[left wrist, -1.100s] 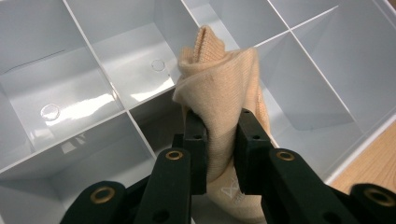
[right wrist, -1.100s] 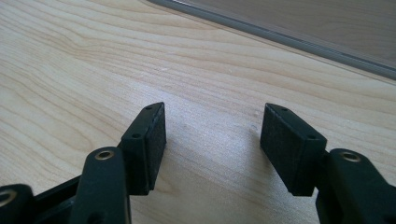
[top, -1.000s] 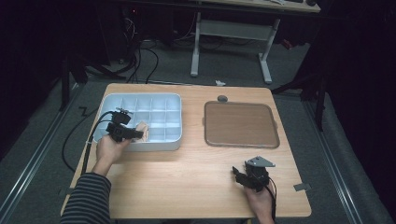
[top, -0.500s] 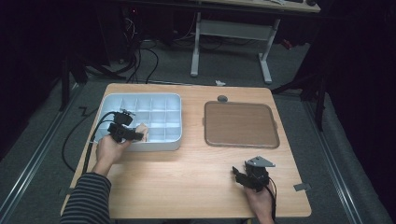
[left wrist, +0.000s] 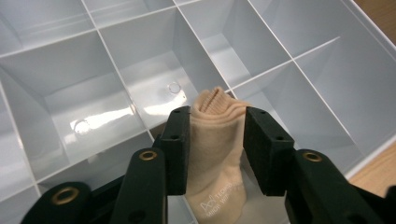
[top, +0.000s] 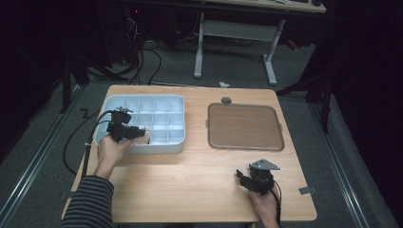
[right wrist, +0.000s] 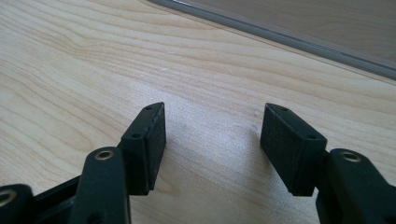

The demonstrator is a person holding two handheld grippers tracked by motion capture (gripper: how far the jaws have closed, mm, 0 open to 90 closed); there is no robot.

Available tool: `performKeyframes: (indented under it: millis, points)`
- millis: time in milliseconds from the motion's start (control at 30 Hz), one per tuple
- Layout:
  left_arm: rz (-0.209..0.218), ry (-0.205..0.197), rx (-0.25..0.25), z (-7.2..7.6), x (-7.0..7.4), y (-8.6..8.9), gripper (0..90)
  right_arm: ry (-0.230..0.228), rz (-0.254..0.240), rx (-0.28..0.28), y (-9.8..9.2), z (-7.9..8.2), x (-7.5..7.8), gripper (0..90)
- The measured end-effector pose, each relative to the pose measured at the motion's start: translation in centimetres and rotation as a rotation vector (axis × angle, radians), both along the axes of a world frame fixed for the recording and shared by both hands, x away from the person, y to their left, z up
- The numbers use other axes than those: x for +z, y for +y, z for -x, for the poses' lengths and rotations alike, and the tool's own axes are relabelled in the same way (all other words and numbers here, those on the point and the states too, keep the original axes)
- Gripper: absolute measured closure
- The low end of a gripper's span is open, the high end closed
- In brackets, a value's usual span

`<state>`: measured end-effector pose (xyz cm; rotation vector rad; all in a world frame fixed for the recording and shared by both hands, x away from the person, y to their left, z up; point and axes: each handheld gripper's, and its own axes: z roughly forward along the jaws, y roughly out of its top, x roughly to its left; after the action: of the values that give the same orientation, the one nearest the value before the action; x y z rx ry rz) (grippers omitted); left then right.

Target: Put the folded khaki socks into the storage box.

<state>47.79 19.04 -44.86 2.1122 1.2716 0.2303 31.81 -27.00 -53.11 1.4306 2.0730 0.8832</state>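
My left gripper [left wrist: 217, 140] has just been opening its jaws over the organiser [top: 177, 141], with the sock [left wrist: 219, 154] between them. In the left gripper view the pads now stand at a middling width on either side of the cloth: the left pad is right against it, the right one looks to have a sliver of gap, so I judge the grip as let go or nearly so. Against the earlier high views the hand sits in about the same spot at the near edge of the tray, so what has changed is the jaws rather than the place. To me that means the sock is being released into its cell and this placement is close to done. What I would watch is whether the cloth clings to a pad when I lift.

The sock sits in a near-row compartment, left of the tray's middle in the high view [top: 145, 135]. It is pale beige, folded or rolled into a soft upright bundle, with the ribbed cuff at the far end poking up above the pads and small white printed lettering on the near part. It will slump rather than stand once I pull away, I expect. The cells around it look bare, white and glossy.

My right gripper [top: 254, 179] rests low over the bare table [top: 190, 190] at the near right, jaws wide apart with nothing between them, as the right gripper view [right wrist: 212, 140] shows. The brown mat [top: 244, 126] lies beyond it.
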Motion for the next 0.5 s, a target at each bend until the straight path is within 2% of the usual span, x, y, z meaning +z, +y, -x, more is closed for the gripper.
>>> performKeyframes:
  millis: [67,267,400,500]
  points:
    - [-0.002,-0.009,0.009,0.0,0.0,-0.1,68.6,0.000,0.000,0.000,0.0,0.0,0.0,40.5]
    - [-0.061,0.006,0.011,-0.3,-0.7,-0.4,79.4,0.000,0.000,0.000,0.0,0.0,0.0,40.5]
    - [-0.091,0.014,0.008,-0.4,-1.0,-0.6,82.3,0.000,0.000,0.000,0.0,0.0,0.0,40.5]
    - [-0.121,0.042,0.000,-0.7,-1.6,-0.8,83.7,0.000,0.000,0.000,0.0,0.0,0.0,40.5]
